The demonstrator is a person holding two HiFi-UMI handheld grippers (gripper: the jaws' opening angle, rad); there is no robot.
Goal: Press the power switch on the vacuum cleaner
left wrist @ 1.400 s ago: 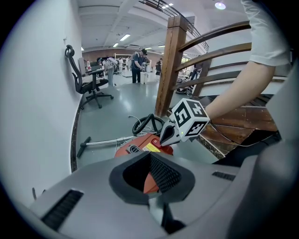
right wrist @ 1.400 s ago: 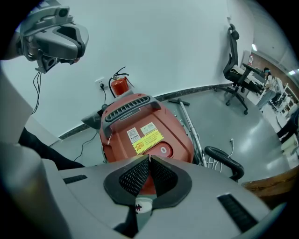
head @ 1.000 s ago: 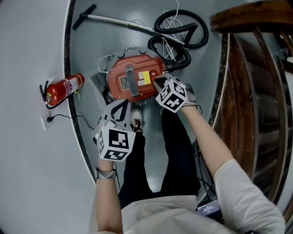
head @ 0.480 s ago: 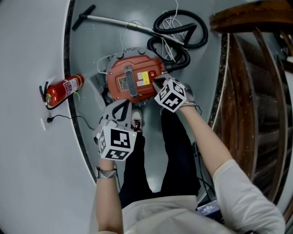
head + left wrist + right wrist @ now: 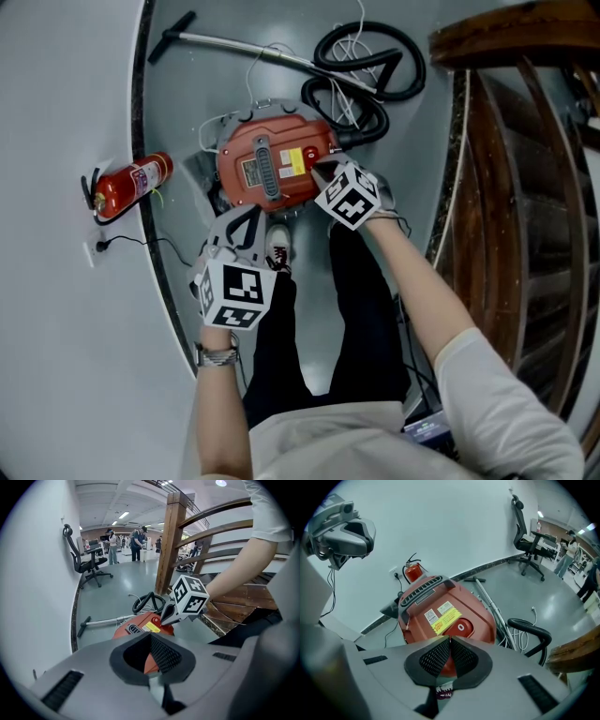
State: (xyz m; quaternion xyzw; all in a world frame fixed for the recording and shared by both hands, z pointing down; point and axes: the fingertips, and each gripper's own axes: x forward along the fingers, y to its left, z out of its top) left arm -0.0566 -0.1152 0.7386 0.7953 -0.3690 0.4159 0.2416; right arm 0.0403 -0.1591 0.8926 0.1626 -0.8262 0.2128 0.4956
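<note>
Power switch [image 5: 461, 627]: the round red button marked with a ring, set on the sloping top of the red vacuum cleaner [image 5: 267, 169] just beside its yellow label [image 5: 445, 618]. The machine stands on the grey floor [image 5: 187, 103], near the floor's curved edge along the wall and directly ahead of my shoe [image 5: 277, 246]. Right gripper [image 5: 449, 640]: jaws fully together with nothing between them, the joined tip over the cleaner's right side and just short of the button; I cannot tell whether it touches the casing. I judge the press goes best with the jaws shut as one blunt point, centred on the ring and pushed square into the button's face, not at a slant that would skid onto the label. A downward push also seems less likely to slide the body across the smooth floor. Left gripper [image 5: 150, 635]: jaws likewise closed and empty, hanging short of the cleaner's near side; I could use it to steady the casing. Nothing lies between the tip and the switch; the grilled carry handle [image 5: 423, 592] sits to one side. Beyond the machine lie the coiled black hose [image 5: 370, 61], a white cord and the metal wand [image 5: 244, 45]. A fire extinguisher [image 5: 131, 183] rests at the wall edge, and wooden stairs [image 5: 506, 141] border the floor's right edge.
</note>
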